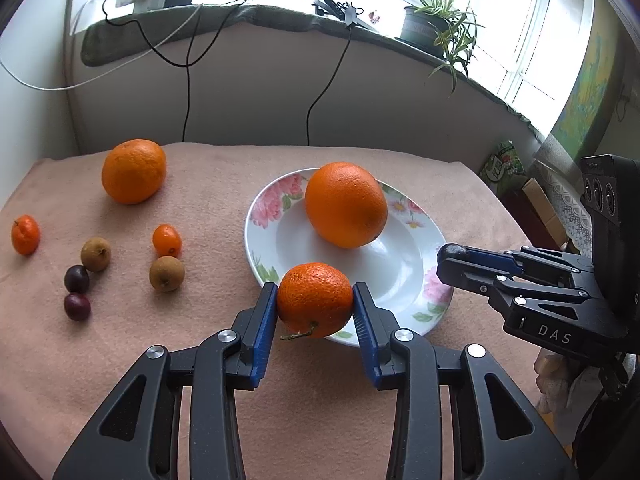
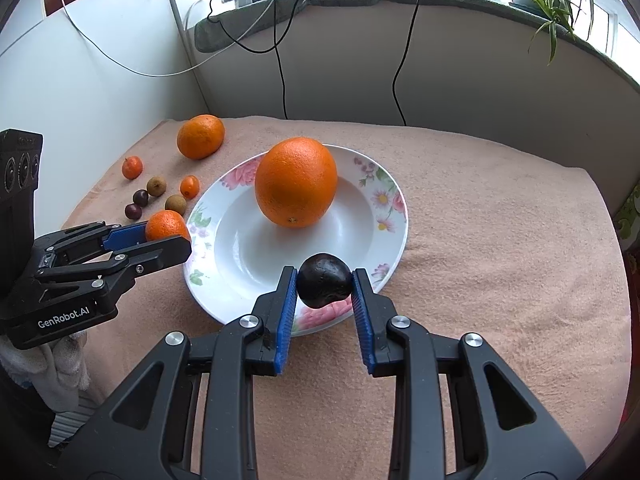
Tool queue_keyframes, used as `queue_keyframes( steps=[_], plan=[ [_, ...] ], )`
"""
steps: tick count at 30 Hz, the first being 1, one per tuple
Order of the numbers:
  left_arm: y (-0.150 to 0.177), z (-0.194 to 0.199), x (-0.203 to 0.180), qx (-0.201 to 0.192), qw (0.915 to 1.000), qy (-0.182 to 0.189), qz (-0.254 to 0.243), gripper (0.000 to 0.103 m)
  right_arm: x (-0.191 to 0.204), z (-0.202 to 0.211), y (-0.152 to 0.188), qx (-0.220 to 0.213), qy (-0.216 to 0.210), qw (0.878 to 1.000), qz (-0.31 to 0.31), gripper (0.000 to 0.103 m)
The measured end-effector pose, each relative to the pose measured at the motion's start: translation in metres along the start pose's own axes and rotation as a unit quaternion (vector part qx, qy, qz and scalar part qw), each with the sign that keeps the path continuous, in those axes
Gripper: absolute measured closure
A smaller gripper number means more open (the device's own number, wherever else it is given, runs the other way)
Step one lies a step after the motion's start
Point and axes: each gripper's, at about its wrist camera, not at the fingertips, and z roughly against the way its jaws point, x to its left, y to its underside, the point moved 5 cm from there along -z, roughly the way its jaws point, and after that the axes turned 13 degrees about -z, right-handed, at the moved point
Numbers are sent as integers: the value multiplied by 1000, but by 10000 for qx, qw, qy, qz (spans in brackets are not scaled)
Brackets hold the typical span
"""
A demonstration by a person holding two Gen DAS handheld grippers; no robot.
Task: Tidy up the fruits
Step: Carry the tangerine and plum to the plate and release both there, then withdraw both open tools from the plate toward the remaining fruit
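Observation:
A white floral plate [image 1: 400,280] [image 2: 240,256] sits on the pink cloth with a large orange [image 1: 346,205] [image 2: 296,182] in it. My left gripper [image 1: 315,300] [image 2: 168,236] is shut on a tangerine [image 1: 314,299] [image 2: 166,225], held over the plate's near-left rim. My right gripper [image 2: 324,285] [image 1: 452,260] is shut on a dark, almost black fruit [image 2: 324,282], held over the plate's near rim. In the left wrist view the dark fruit is hidden.
On the cloth left of the plate lie another orange [image 1: 134,171] [image 2: 201,136], two small orange fruits [image 1: 167,240] [image 1: 25,234], two brown fruits [image 1: 167,273] [image 1: 95,254] and two dark plums [image 1: 77,279] [image 1: 77,307]. Cables hang down the wall behind. A potted plant [image 1: 424,26] stands on the sill.

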Motion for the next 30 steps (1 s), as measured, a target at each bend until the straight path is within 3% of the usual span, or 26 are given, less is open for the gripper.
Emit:
queue_keyframes(
  steps=[2, 6, 8, 9, 10, 14, 18, 20, 30],
  plan=[
    [0, 0, 0, 3, 10000, -11, -9, 67, 0, 0, 0, -3, 14, 10000, 6, 74],
    [-2, 2, 0, -50, 10000, -13, -15, 56, -1, 1, -1, -14, 8, 10000, -27, 74],
    [-2, 3, 0, -50, 10000, -32, -31, 55, -2, 2, -2, -35, 17, 10000, -30, 62],
    [-2, 3, 0, -51, 10000, -42, -34, 52, -1, 3, -2, -79, 40, 10000, -22, 49],
    [-2, 3, 0, -62, 10000, -49, -33, 48, -1, 5, -3, -128, 45, 9999, -9, 43],
    [-1, 4, 3, -59, 10000, -68, -19, 41, 1, 9, -5, -187, 24, 9998, -21, 40],
    [0, 6, 5, -71, 9999, -104, -7, 33, 4, 12, -6, -257, 51, 9997, -28, 23],
    [1, 7, 6, -60, 9999, -145, -12, 27, 4, 12, -7, -269, 28, 9996, -75, 21],
    [8, 12, 18, -57, 9995, -296, 102, 26, 16, 12, -6, -259, -15, 9997, -43, 17]
  ],
)
